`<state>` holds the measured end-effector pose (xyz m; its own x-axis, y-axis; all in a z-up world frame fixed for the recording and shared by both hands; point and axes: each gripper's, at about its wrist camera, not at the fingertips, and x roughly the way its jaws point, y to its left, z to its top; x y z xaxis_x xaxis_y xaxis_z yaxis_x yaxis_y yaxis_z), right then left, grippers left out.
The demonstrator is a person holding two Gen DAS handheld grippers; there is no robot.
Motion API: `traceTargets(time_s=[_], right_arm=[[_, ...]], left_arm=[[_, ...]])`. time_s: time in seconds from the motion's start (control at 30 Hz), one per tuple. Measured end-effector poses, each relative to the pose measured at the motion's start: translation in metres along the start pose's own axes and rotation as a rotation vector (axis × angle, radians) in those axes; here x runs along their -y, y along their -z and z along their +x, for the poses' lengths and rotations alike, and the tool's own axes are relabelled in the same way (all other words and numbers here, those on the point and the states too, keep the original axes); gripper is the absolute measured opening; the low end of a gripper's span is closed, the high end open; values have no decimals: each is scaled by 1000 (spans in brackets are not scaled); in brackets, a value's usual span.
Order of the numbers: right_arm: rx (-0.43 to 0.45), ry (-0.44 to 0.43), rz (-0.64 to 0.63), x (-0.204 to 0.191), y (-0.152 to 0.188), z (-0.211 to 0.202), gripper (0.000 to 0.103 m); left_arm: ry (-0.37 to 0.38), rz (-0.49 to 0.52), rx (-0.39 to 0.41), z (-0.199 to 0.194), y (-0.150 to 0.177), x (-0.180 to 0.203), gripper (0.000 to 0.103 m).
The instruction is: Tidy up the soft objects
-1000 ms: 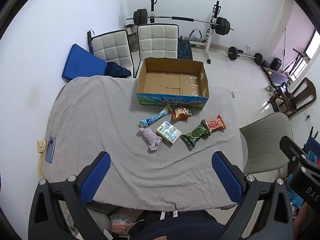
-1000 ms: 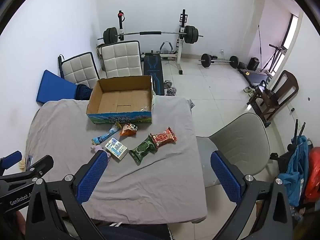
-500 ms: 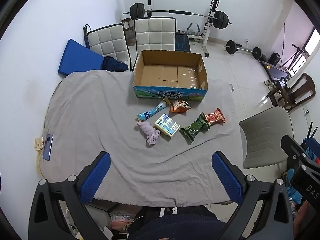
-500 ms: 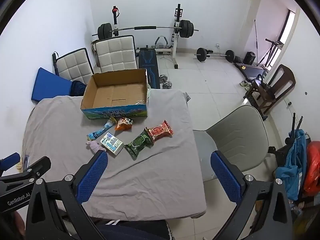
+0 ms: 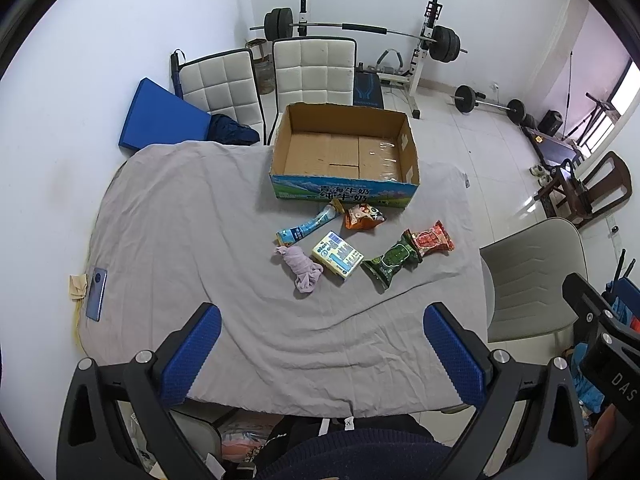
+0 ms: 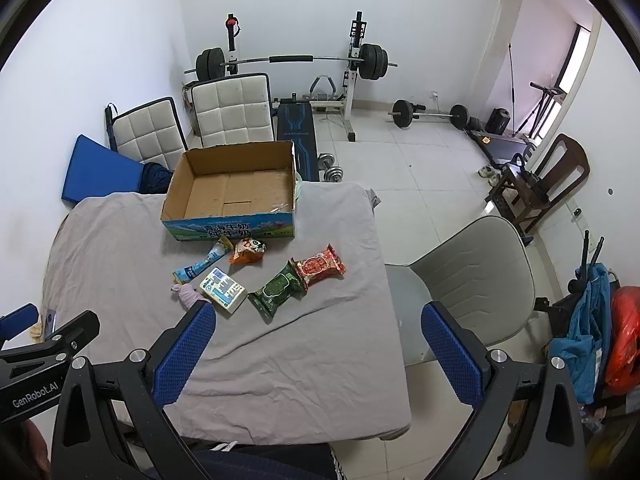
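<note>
Grey-clothed desk (image 5: 180,220): with both tools, left tool (image 5: 320,354) and right tool (image 6: 316,350), released and empty above its near edge, best start with the lilac cloth bundle (image 5: 301,267), seemingly softest, pinching mid-fold, then lifting into the cardboard box (image 5: 345,152) behind the snack packets (image 5: 394,258).

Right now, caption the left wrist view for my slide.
Open left gripper hovers over grey cloth; snack packets lie before an empty cardboard box.

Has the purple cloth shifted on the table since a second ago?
No. The purple cloth keeps its spot beside the white box, below the blue tube; only the cameras moved.
</note>
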<state>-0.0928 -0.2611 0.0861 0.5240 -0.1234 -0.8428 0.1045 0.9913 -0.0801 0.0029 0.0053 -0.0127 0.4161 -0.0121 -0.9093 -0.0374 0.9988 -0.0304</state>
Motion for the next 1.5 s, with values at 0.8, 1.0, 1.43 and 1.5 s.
traceTargets(time_s=[0.8,1.0,1.43,1.5], right_arm=[[24,5,-10,0,7,-3,103],[27,6,-4,3,9,-4,103],[32,8,-5,3,9,-5,103],[34,12,-8,4,8,-7,103]], left_arm=[[9,7,27,-9,4,4,103],[7,8,25,-9,5,6,103],[7,5,27,-8,8,8,103],[6,4,29,-8,8,9,103]])
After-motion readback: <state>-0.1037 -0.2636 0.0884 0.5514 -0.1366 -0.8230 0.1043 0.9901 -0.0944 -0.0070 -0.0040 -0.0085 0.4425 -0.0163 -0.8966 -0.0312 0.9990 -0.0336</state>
